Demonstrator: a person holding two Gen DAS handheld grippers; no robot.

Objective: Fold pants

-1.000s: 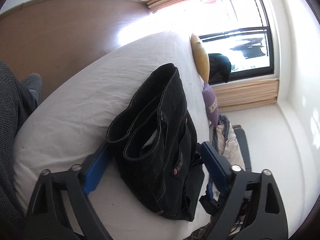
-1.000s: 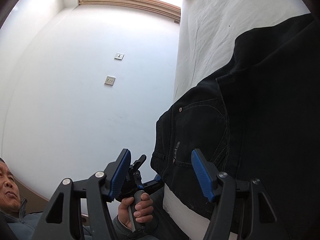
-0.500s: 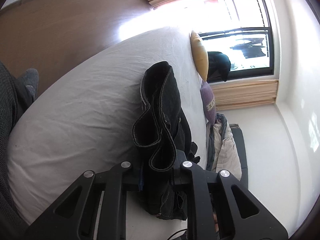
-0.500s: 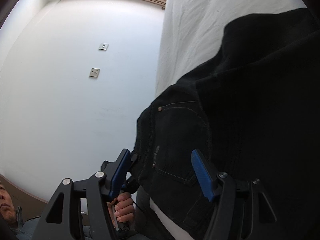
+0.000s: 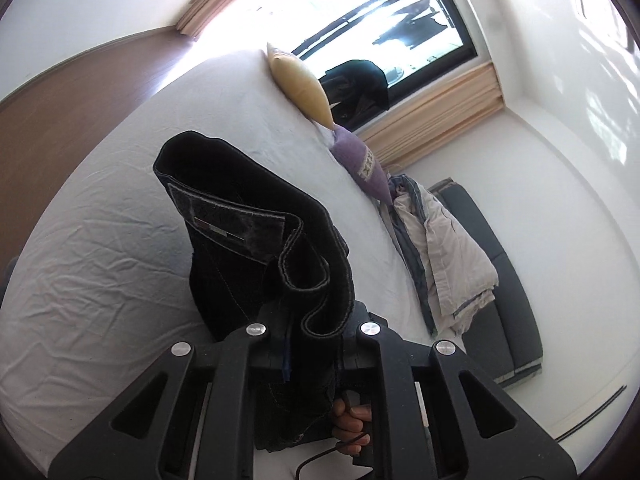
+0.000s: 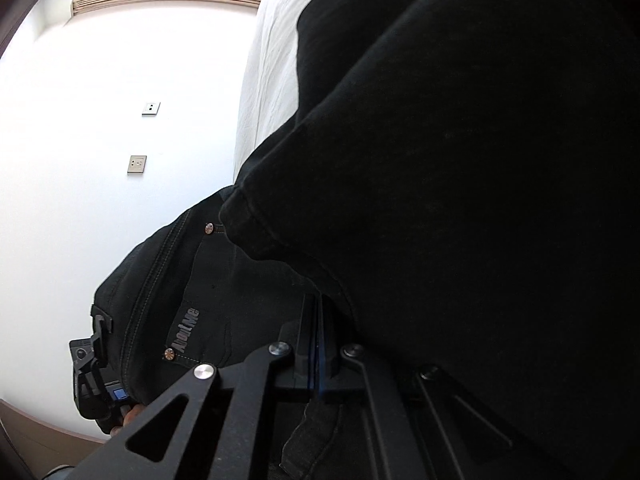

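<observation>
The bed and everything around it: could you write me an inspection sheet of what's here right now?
Surface: bed with a wrinkled white sheet.
Job's things: black jeans, bunched and lifted, "About Me" tag showing in the right wrist view.
Clutter: yellow pillow, purple pillow, pale crumpled garment at the bed's edge.
Grippers: left gripper shut on the black jeans; right gripper shut on the black jeans.
Cables: thin dark cable below the left gripper.
Surroundings: window, wooden headboard, grey mat, wall sockets.
</observation>
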